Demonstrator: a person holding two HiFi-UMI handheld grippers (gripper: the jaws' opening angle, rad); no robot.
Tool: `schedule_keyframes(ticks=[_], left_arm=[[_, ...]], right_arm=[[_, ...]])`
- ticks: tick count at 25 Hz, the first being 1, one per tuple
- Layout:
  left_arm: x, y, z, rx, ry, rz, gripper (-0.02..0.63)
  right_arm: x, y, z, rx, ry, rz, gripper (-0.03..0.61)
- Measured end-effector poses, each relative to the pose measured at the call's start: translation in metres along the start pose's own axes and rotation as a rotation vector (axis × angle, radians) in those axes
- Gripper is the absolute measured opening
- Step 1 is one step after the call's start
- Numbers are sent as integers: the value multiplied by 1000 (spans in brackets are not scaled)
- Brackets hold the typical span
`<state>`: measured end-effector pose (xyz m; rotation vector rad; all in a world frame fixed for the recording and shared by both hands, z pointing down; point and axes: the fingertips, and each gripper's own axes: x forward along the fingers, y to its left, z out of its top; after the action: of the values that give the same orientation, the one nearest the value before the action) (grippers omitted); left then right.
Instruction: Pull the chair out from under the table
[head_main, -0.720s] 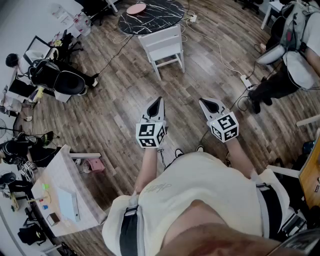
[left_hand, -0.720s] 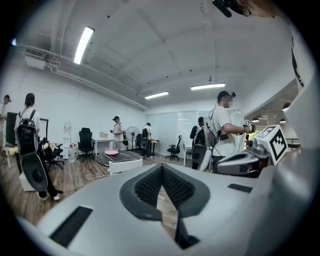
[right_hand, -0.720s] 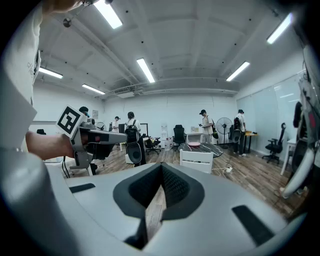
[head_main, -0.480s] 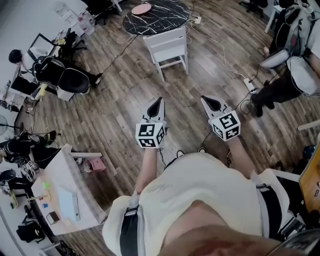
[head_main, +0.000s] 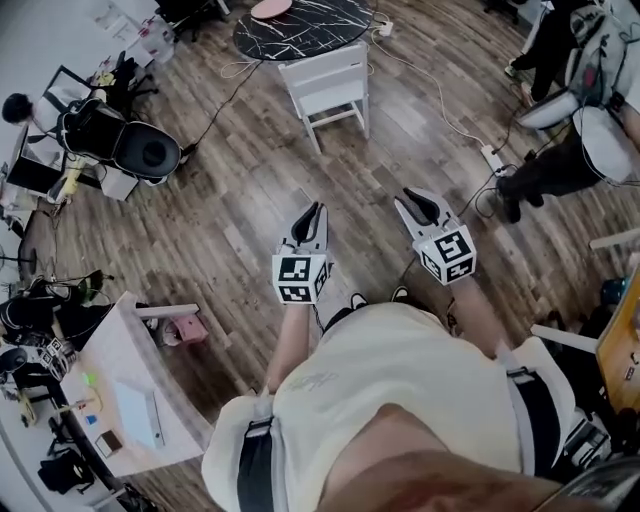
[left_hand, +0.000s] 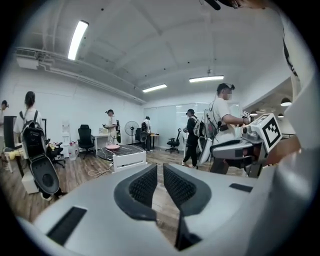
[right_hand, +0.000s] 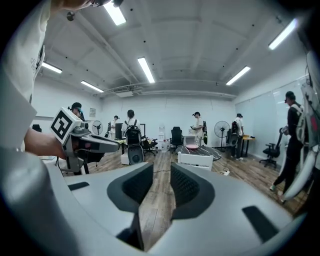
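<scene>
A white wooden chair (head_main: 326, 88) stands at a round black marble table (head_main: 300, 25) across the wood floor, its back towards me. It is also in the left gripper view (left_hand: 129, 159) and the right gripper view (right_hand: 196, 160), far ahead. My left gripper (head_main: 314, 212) is held in front of my chest, shut with nothing between its pads (left_hand: 146, 184). My right gripper (head_main: 414, 203) is level beside it, open a little and empty; floor shows through the gap in its own view (right_hand: 161, 175). Both are well short of the chair.
A pink plate (head_main: 270, 8) lies on the table. A black office chair (head_main: 130, 150) and clutter stand at the left, a white desk (head_main: 130, 390) at the lower left. People with backpacks (head_main: 590, 110) are at the right. Cables and a power strip (head_main: 490, 158) lie on the floor.
The head view has shifted slightly. Both grippers stay side by side in front of me, and the chair stands where it was at the table.
</scene>
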<state>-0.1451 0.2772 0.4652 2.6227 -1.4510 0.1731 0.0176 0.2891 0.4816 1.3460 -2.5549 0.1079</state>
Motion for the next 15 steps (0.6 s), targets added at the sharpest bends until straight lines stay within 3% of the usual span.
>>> schedule_keyframes(ticks=[1,2,3,10,15], left_arm=[[-1,4,-1,-16,-11,8,45],[-1,7,-3,-30,-21,10,162],[-2,9,-3,-38,-31,5,224],[-1,23,-16,-67,-45,-20,224],[24,14,-21,-63,-29,-53,224]], right_arm=[[-1,-1,-2,4,0,-13,122],[-2,-2,-3,11,-2,-27,142],[-4,-2,-4,20,-6,-42,152],[-11,9,-16,20,37,-64,160],[-9,-12,-30,46,76,-71,167]])
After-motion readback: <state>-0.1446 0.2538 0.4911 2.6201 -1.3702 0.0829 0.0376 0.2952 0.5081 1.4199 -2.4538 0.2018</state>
